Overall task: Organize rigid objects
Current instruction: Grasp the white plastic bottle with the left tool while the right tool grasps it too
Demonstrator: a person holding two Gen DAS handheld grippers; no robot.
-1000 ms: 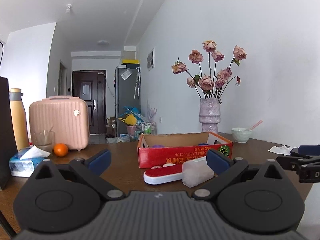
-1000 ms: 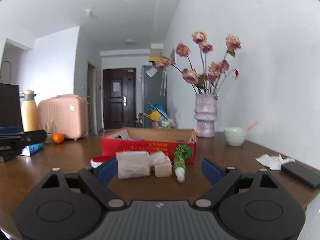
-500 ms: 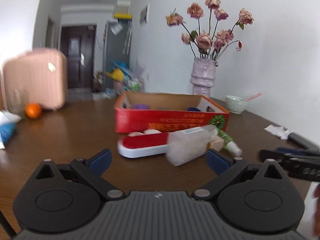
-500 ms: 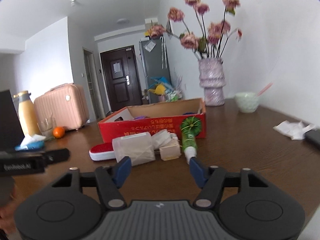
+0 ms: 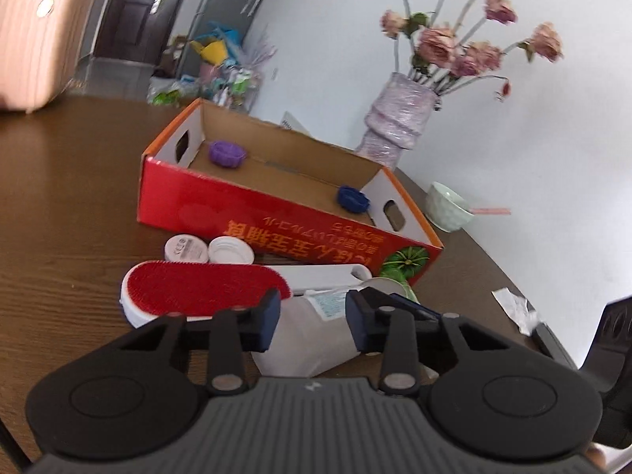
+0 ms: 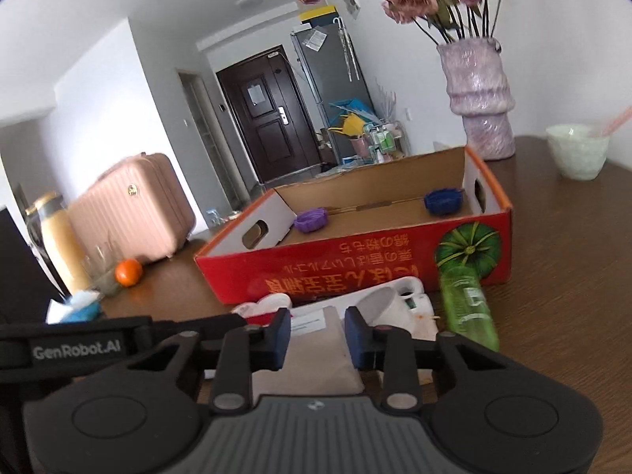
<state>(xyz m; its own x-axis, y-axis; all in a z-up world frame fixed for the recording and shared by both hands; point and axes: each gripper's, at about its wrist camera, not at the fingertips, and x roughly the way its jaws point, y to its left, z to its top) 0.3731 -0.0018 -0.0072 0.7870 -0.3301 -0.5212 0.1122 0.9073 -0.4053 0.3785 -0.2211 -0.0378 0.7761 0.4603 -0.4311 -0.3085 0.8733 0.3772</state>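
Brown table (image 5: 59, 181) – red lint brush (image 5: 197, 288) only at left gripper (image 5: 312, 316); green bottle (image 6: 470, 308) only at right gripper (image 6: 316, 331). Frosted translucent box (image 5: 312, 335) between both closing jaws, untouched.

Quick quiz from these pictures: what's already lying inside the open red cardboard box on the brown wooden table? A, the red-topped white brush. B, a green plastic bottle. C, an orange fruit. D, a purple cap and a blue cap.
D: a purple cap and a blue cap lie on the floor of the red cardboard box; the green plastic bottle lies outside, in front of it.
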